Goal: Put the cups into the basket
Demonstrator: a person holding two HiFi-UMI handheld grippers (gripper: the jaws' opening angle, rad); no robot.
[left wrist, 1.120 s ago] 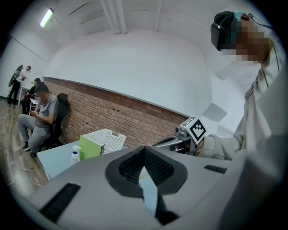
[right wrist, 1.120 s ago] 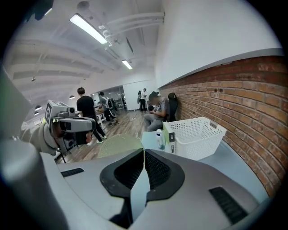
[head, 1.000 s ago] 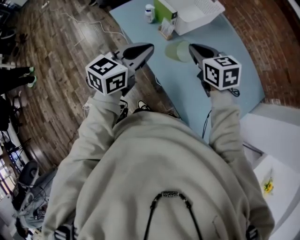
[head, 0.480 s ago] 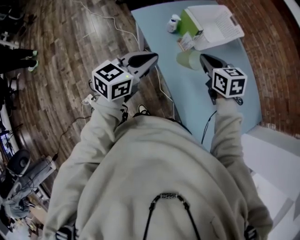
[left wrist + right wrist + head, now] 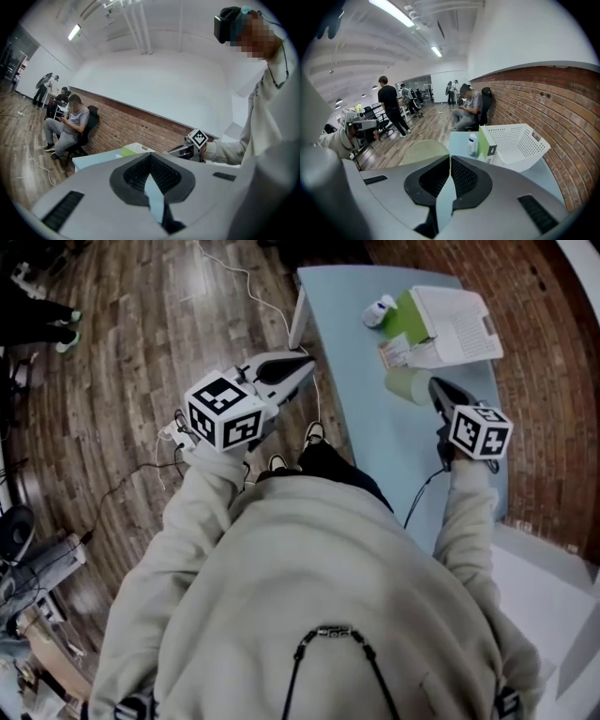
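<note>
Shifted along the table (image 5: 352,362), the right gripper (image 5: 438,386) holds its jaws shut and empty, green cup (image 5: 405,386) just beside them.

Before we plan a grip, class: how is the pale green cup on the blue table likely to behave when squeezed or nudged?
The cup looks thin-walled and translucent, so it is probably light plastic that may flex under a hard squeeze. On the smooth table, a nudge would likely slide or tip it.

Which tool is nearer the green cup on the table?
Right. The right tool sits just beside the green cup; the left tool is farther off, at the left edge of the table.
</note>
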